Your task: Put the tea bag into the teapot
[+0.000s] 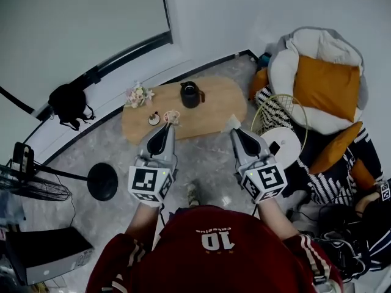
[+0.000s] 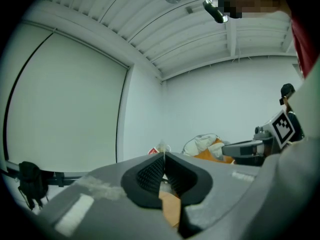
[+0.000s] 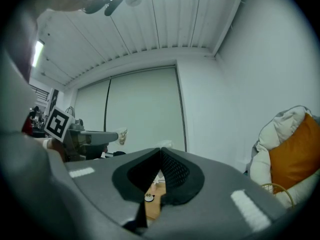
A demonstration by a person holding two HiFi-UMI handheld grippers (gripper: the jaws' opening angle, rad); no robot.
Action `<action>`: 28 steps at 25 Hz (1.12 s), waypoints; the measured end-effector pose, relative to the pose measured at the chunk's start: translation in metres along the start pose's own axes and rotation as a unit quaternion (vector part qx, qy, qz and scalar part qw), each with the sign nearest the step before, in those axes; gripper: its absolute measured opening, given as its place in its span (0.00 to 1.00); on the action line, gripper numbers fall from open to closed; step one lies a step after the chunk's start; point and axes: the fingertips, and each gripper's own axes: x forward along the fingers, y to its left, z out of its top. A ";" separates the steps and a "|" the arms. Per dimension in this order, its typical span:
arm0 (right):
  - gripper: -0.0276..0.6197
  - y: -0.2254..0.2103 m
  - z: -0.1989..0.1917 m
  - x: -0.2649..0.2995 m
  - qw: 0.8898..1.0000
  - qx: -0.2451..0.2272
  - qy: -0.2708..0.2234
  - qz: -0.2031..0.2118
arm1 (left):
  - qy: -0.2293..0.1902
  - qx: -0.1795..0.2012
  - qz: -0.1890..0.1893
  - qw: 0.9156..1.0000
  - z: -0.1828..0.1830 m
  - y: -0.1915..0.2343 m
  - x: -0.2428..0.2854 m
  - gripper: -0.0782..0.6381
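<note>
The left tool [image 1: 170, 124] pinches the tea bag [image 1: 173, 116] at its tips, the right tool [image 1: 235, 130] a small white scrap [image 1: 233, 122]. Both hang short of the wooden counter [image 1: 215, 112] where the dark teapot [image 1: 190, 94] stands.

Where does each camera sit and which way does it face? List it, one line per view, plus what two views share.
Head view: on the person's head, looking steeply down at the wooden table and teapot; red shirt, left gripper and right gripper show.
Left gripper view: on the left gripper, looking level along shut jaws pinching the tea bag; right gripper at right.
Right gripper view: on the right gripper, level, jaws shut on a white scrap; left gripper at left.
Shared: both gripper views show the orange cushion.
</note>
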 end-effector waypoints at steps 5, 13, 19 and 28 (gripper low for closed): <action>0.05 -0.003 0.004 0.042 1.000 0.005 0.007 -0.005 | 0.006 -0.006 -0.013 1.000 -0.001 0.033 0.030 0.11; 0.05 0.001 -0.004 0.110 1.000 0.004 0.024 -0.011 | 0.011 -0.036 -0.017 0.999 -0.013 0.099 0.060 0.11; 0.05 0.010 -0.005 0.147 0.999 -0.001 0.026 -0.019 | 0.008 -0.029 -0.027 0.999 -0.019 0.136 0.072 0.11; 0.05 0.008 -0.014 0.165 0.999 -0.013 0.044 -0.023 | 0.006 -0.094 -0.042 0.995 -0.040 0.153 0.084 0.11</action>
